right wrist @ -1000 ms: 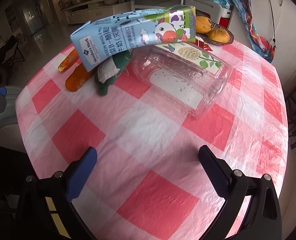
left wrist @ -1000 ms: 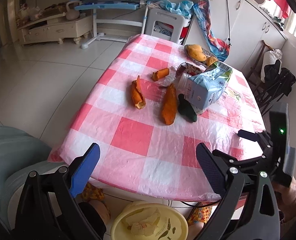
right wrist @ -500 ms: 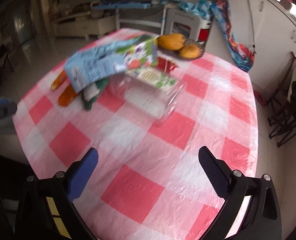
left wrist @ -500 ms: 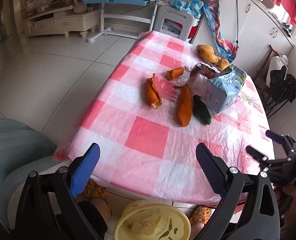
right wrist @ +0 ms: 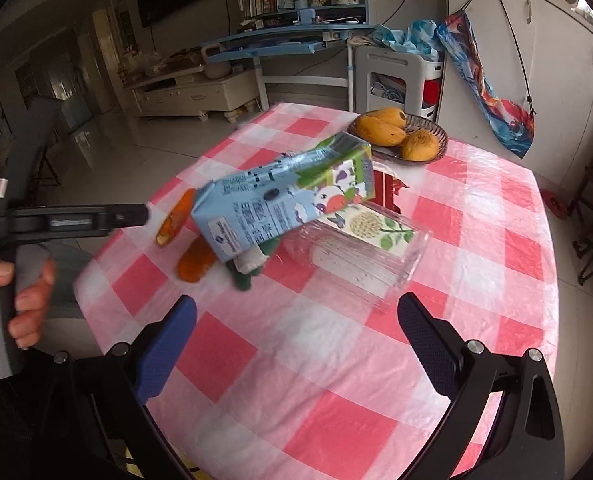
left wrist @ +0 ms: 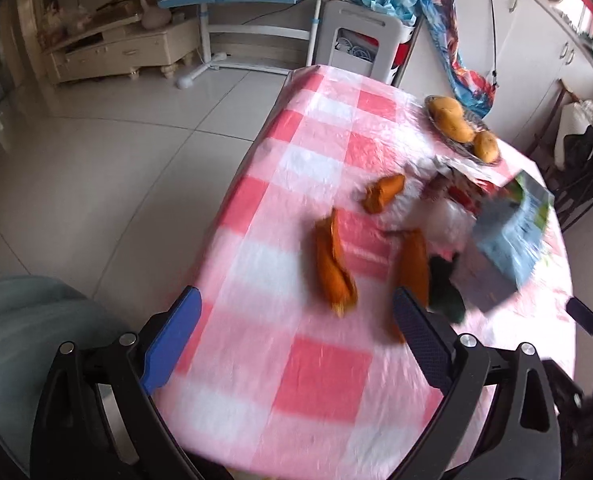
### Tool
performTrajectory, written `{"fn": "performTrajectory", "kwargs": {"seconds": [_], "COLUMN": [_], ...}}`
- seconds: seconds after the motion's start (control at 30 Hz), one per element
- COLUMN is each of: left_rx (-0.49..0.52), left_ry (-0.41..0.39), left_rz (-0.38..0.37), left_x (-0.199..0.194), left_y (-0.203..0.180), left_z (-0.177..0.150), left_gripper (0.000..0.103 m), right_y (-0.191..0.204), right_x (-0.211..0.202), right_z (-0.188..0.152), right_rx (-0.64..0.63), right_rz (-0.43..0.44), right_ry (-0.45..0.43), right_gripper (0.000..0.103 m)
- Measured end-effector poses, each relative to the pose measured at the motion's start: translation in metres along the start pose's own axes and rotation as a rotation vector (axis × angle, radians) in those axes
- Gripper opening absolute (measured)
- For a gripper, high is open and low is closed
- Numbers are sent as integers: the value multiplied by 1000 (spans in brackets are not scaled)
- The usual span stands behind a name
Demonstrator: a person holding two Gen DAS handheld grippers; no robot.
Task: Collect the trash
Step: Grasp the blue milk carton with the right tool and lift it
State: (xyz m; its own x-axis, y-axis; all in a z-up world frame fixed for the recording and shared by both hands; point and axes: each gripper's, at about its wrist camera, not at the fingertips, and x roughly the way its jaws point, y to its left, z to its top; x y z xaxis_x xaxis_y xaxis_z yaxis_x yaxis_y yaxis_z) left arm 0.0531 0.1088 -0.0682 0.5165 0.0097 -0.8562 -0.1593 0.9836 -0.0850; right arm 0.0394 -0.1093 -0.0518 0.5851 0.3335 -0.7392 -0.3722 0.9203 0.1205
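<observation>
Both hand-held grippers, left (left wrist: 296, 340) and right (right wrist: 296, 340), gape wide, empty, over the counter (right wrist: 336, 420); a blue milk carton (right wrist: 284, 204) printed "Member's Mark" leans on a clear jar (right wrist: 360, 256); orange peels (left wrist: 333, 264) lie beside the carton.

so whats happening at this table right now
A person holds a two-finger gripper in each hand over a table with a pink checked tablecloth. Both the left gripper and the right gripper have their jaws open and hold nothing. The trash is still on the table: a blue milk carton leaning on a clear plastic container, orange peels and something dark green. A basket of mangoes sits at the far end.
</observation>
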Motion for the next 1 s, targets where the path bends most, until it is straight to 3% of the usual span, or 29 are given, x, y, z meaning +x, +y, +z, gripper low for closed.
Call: {"fn": "performTrajectory", "kwargs": {"seconds": [0.1,0.13,0.17,0.23,0.3,0.37,0.53,0.67,0.83,0.9,0.97,1.0], "left_rx": [19,17,4,-19,31,78,141,312,489,475,432,427], "left_ry": [34,20,-8,-86,-133,-137,-118,-84,16,75,151,160], "left_rz": [35,82,99,64,64,49,-147,-308,-419,-501,-635,-650], "left_x": [22,24,20,5,-1,2,-1,-12,-15,-13,-13,-13], "left_y": [-5,-6,-5,-7,-22,-40,-77,-113,-142,-140,-134,-129], "left_z": [11,14,16,25,31,36,36,17,-11,-15,-13,-14], "left_gripper": [90,83,82,82,82,82,82,81,71,69,68,68], "right_y": [-2,-3,-5,-7,-7,-4,-16,-28,-28,-26,-27,-28], "right_x": [3,4,4,4,4,6,6,4,4,4,3,3], "right_z": [5,8,10,14,16,14,7,2,-5,-8,-9,-9], "right_rx": [42,50,59,74,73,42,59,82,60,39,35,36], "right_rz": [34,39,39,32,8,-59,-83,-102,-117,-120,-126,-128], "right_ry": [-13,-14,-19,-36,-43,-34,-4,14,52,68,71,73], "right_gripper": [96,96,96,96,96,96,96,96,97,97,97,96]}}
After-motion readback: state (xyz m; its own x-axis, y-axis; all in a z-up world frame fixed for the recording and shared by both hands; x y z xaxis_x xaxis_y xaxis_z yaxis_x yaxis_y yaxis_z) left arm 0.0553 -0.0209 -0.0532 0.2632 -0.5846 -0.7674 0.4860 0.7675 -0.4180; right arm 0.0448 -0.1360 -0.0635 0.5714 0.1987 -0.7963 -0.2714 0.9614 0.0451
